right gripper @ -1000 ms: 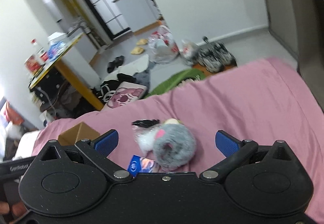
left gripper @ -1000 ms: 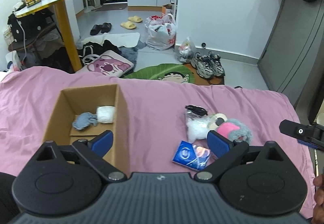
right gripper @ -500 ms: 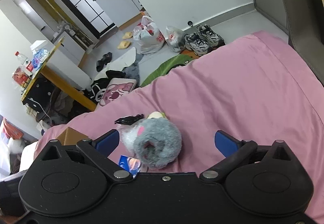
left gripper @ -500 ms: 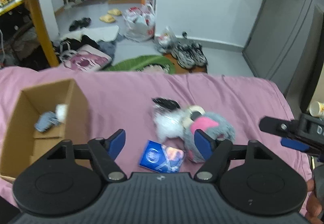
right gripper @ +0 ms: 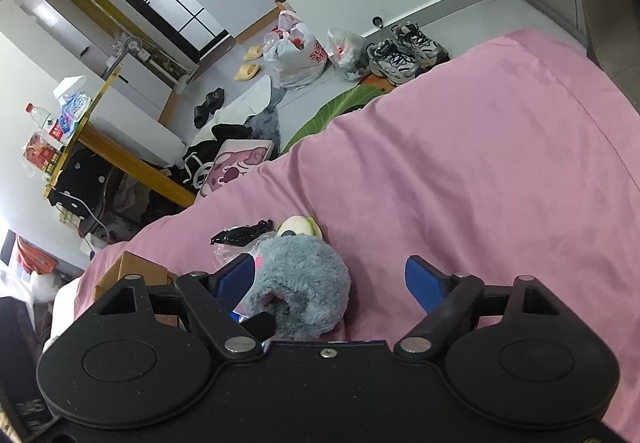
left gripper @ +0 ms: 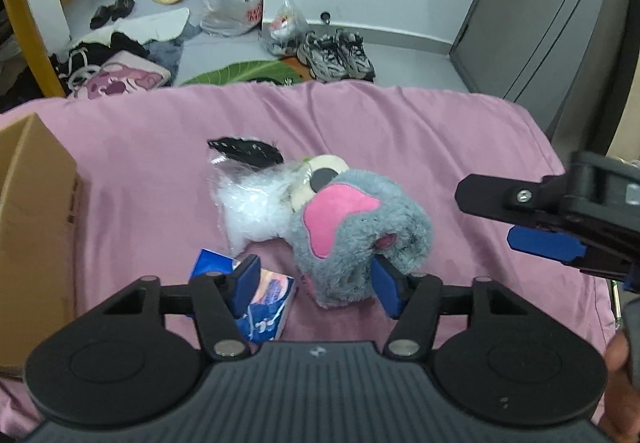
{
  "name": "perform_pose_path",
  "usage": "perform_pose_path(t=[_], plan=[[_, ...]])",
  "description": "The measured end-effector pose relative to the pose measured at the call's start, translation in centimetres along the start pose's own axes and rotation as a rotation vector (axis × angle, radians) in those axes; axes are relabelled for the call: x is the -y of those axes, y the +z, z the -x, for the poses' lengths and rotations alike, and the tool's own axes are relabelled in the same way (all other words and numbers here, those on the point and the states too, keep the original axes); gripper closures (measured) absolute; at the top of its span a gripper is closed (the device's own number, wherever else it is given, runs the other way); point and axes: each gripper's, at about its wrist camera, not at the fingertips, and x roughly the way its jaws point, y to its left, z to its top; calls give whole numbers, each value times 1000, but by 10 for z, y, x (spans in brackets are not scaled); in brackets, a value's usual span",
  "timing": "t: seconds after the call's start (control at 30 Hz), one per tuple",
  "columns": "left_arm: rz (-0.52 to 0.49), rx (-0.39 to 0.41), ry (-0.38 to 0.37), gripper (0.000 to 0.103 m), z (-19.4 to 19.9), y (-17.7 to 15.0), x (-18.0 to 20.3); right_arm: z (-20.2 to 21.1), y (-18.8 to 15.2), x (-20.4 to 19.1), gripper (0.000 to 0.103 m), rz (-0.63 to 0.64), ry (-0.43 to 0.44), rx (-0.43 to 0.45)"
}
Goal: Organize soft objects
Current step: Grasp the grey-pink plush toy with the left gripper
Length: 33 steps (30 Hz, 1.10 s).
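Left wrist view: left gripper (left gripper: pixel 314 285), jaws apart, straddles the grey plush (left gripper: pixel 360 227); bagged items remain mid-bedspread (left gripper: pixel 460 131), outside the cardboard box (left gripper: pixel 32 203).

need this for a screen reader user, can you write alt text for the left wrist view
The open left gripper reaches around a grey and pink plush toy on a pink bedspread, with a blue tissue pack and cardboard box to its left.
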Motion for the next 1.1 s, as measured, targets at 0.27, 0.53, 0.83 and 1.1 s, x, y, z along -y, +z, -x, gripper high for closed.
perform_pose_path(t=[0.27,0.53,0.83,1.1], plan=[[30,20,-44,77,-13,12,-5,-8,1,3,34,-2,33,-33],[78,43,-87,81,-19,25,-11,-26,2,1,54,3,77,-89],[105,30,-118,80,-29,33,-19,-41,6,4,56,-55,85,-98],[118,18,-139,81,-33,32,-23,-47,3,3,70,-68,71,-104]])
